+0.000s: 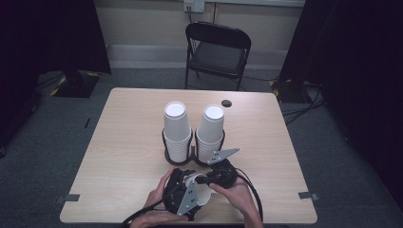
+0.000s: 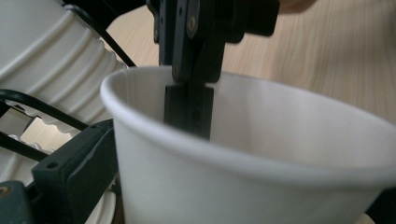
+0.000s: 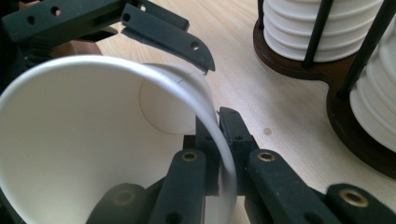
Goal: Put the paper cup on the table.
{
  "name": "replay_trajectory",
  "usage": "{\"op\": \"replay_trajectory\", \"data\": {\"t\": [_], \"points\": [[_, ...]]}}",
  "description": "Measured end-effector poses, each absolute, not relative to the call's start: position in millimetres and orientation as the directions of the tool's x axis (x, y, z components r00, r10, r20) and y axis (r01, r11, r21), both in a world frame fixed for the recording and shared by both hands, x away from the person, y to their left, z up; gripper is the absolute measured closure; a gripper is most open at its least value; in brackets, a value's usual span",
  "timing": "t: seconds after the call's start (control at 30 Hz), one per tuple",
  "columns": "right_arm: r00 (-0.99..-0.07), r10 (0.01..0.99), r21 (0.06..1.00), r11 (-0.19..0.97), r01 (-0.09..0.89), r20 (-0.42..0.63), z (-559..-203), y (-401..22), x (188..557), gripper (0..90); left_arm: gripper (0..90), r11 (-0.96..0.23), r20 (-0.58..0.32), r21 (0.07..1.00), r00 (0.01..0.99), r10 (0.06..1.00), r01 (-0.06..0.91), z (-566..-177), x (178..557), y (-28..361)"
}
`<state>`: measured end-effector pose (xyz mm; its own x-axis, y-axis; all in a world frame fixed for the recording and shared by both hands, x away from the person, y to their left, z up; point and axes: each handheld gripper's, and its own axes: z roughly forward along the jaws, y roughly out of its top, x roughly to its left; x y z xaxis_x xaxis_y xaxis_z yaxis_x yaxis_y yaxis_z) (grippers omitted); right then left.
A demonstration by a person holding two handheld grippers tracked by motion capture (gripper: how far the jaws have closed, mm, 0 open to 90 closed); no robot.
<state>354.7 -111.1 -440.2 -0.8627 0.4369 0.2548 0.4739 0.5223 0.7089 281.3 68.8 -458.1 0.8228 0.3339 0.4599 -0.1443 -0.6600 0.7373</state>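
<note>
A white paper cup (image 1: 199, 189) is held on its side just above the near edge of the table (image 1: 119, 142), between the two grippers and in front of a dark two-ring cup holder (image 1: 192, 154). The right gripper (image 3: 218, 140) is seen pinched shut on the cup's rim: in the right gripper view one jaw lies inside the wall and the other outside, with the thin white edge clamped between them. The same jaws appear from the far side in the left gripper view, reaching over the rim. The left gripper (image 1: 183, 190) is wrapped around the cup's body; one of its jaws is pressed along the outside wall in its own view, while the opposite jaw is cut off by the cup, so the grip is probably closed on the cup rather than merely resting against it. The cup's base is hidden under the hands in the high view. Two stacks of cups (image 1: 177, 124) stand upright in the holder, their lower ends masked by the wire rings. A folding chair (image 1: 216, 52) stands beyond the table.
</note>
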Motion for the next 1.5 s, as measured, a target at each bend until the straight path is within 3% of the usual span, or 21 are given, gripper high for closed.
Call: {"op": "replay_trajectory", "data": {"t": [0.17,0.27,0.67,0.97,1.2,1.37,1.43,1.5], "points": [[-0.853,0.443,0.706,0.508,0.493,0.277,-440.2,-108.0,354.7,87.2,0.0,-0.648,0.456,0.748,0.821,0.344,-0.144,-458.8,282.9,66.1],[-0.847,0.442,0.704,0.497,0.506,0.296,-442.2,-107.3,356.1,88.1,6.5,-0.632,0.461,0.761,0.807,0.368,-0.147,-459.1,282.5,65.2],[-0.829,0.463,0.700,0.477,0.531,0.313,-445.0,-105.7,360.1,86.1,9.3,-0.630,0.428,0.770,0.817,0.387,-0.105,-459.6,290.1,69.3],[-0.821,0.487,0.740,0.425,0.521,0.298,-441.5,-111.6,354.0,74.8,9.4,-0.546,0.330,0.837,0.815,0.477,-0.019,-459.4,296.2,79.8],[-0.812,0.505,0.783,0.360,0.507,0.293,-438.5,-121.2,350.8,71.5,9.4,-0.504,0.277,0.864,0.812,0.513,0.023,-460.2,300.8,84.1],[-0.810,0.509,0.817,0.309,0.487,0.291,-435.8,-128.3,348.0,68.6,9.4,-0.423,0.193,0.903,0.803,0.564,0.080,-462.7,304.2,91.5],[-0.800,0.527,0.841,0.261,0.474,0.287,-433.6,-132.9,345.1,61.1,9.3,-0.402,0.179,0.910,0.783,0.596,0.098,-462.8,306.1,95.5],[-0.792,0.542,0.851,0.241,0.467,0.281,-433.0,-134.8,344.3,59.4,9.4,-0.397,0.172,0.912,0.779,0.603,0.106,-462.7,307.1,97.8]]}}
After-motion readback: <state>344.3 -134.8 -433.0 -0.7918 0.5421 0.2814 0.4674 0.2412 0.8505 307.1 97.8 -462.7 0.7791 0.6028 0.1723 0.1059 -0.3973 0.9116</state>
